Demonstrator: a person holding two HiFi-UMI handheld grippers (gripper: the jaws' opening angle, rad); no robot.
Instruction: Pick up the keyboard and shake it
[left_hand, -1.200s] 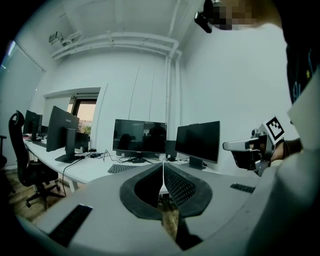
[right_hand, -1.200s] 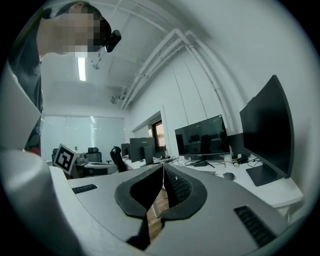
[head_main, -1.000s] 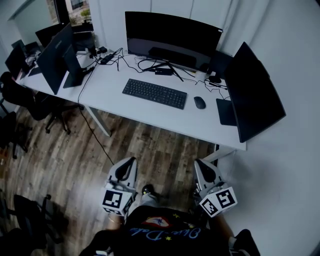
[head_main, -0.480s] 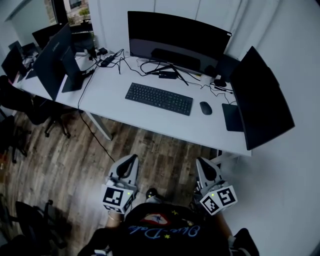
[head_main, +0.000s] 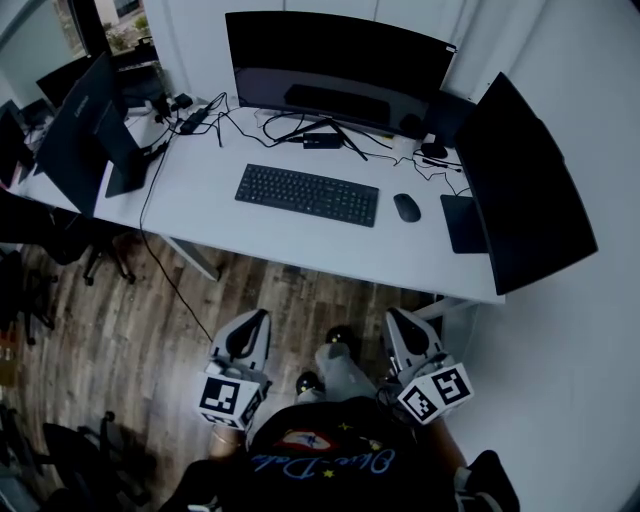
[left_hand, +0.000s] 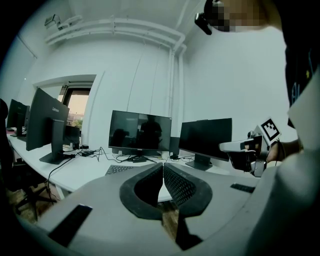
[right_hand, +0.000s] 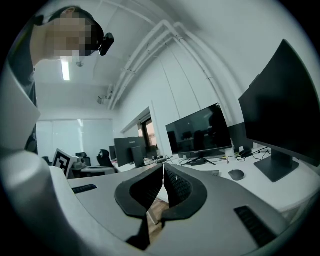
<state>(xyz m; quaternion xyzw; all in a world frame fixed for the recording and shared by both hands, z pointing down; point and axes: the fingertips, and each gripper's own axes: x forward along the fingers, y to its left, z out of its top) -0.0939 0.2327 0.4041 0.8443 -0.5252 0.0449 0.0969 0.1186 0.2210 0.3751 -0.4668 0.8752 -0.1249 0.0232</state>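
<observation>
Open floor (head_main: 150, 330) separates the desk (head_main: 250, 228) edge from my closed, empty left gripper (head_main: 255, 320) and right gripper (head_main: 398, 320); the keyboard (head_main: 307, 194) lies lengthwise along it.

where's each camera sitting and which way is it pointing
Head view: on the person's head, facing down at the desk and keyboard; shows torso, left hand-held gripper, right hand-held gripper.
Left gripper view: on the left hand-held gripper, along its shut jaws at the desk; right one shows at right.
Right gripper view: on the right one, along its shut jaws toward desk and mouse; person's body at left.
Both gripper views share the curved monitor.
</observation>
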